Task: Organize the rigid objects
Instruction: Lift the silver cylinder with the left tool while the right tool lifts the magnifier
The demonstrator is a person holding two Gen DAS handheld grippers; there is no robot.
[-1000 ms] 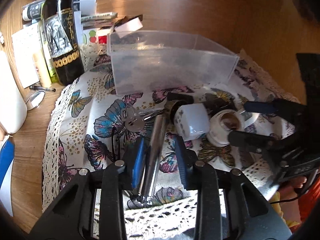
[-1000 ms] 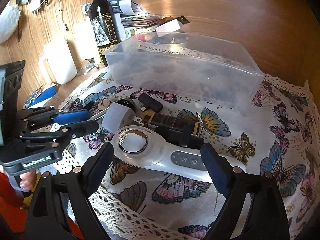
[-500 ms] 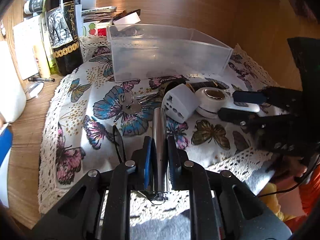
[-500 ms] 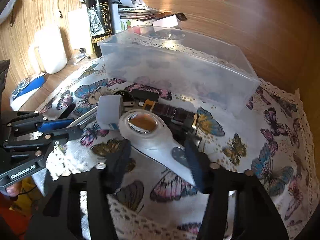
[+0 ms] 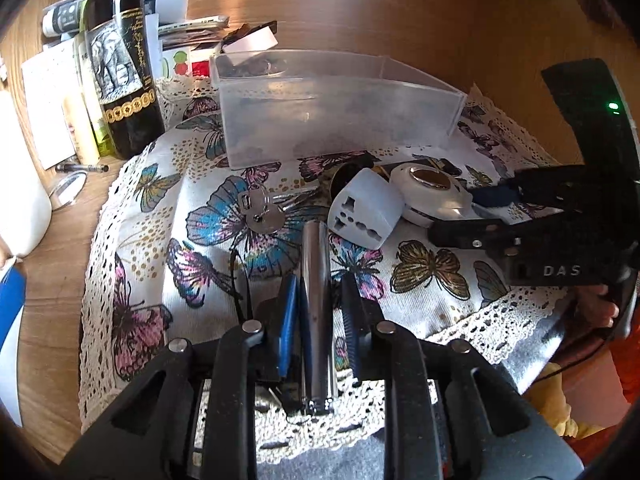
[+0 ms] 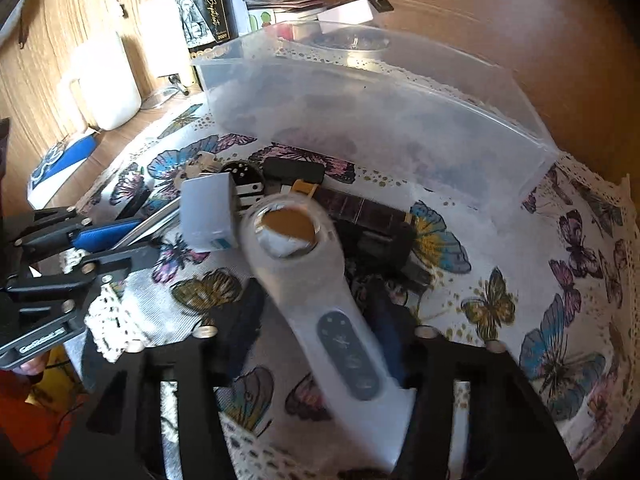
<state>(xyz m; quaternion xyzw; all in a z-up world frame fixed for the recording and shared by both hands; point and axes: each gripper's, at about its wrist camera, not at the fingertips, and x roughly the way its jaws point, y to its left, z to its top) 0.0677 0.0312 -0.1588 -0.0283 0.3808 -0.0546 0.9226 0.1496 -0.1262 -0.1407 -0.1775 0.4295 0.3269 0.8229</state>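
Left wrist view shows the left gripper (image 5: 316,304) pinching a slick metal cylinder (image 5: 316,280) and the right gripper (image 6: 316,320) clamping a white handheld device (image 6: 316,292), either liable to slip before reaching the clear bin (image 5: 336,108) beyond.

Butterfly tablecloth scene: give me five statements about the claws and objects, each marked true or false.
1. The left claw is shut on the slim silver metal cylinder. True.
2. The right claw grips the white handheld device with a round metal head by its handle. True.
3. The clear plastic bin lies tipped on its side. False: it stands upright, open at the top.
4. The white travel plug adapter sits inside the bin. False: it rests on the cloth, outside.
5. The dark wine bottle with an elephant label stands upright beside the bin. True.
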